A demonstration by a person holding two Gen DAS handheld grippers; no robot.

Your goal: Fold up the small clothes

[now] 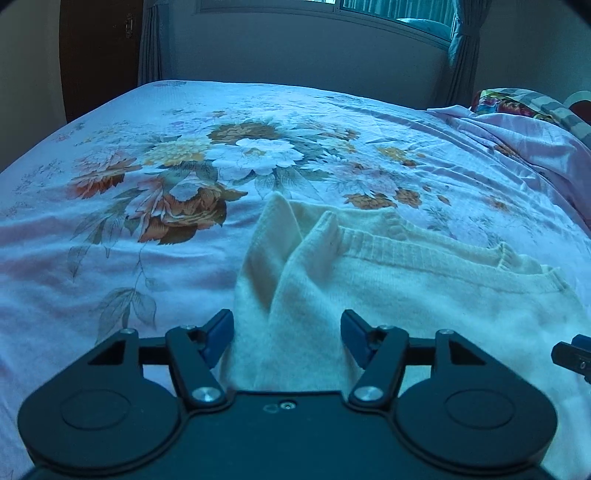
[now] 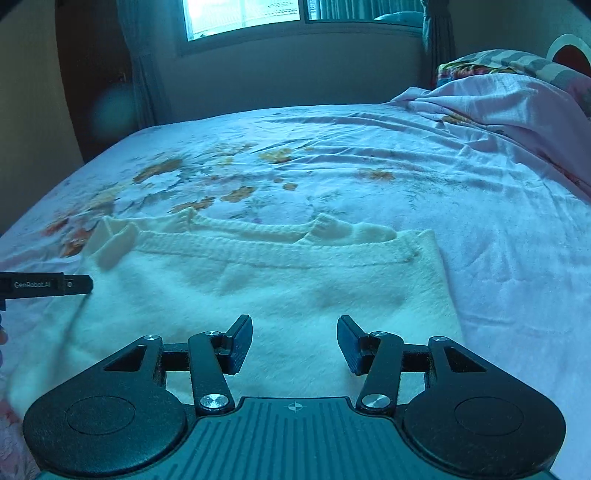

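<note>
A cream knitted sweater (image 2: 280, 288) lies flat on the bed, ribbed hem edges at its far side; it also shows in the left wrist view (image 1: 388, 288). Its left part is folded over, with a raised fold (image 1: 295, 251). My left gripper (image 1: 287, 339) is open, its jaws either side of the sweater's left folded part, empty. My right gripper (image 2: 294, 343) is open over the near middle of the sweater, empty. The left gripper's side shows at the left edge of the right wrist view (image 2: 48, 285).
The bed has a lilac floral sheet (image 1: 177, 177). A bunched pink cover (image 2: 509, 110) and patterned pillows (image 2: 517, 62) lie at the right. A wall, curtains and a window (image 2: 243, 14) stand beyond the far edge of the bed.
</note>
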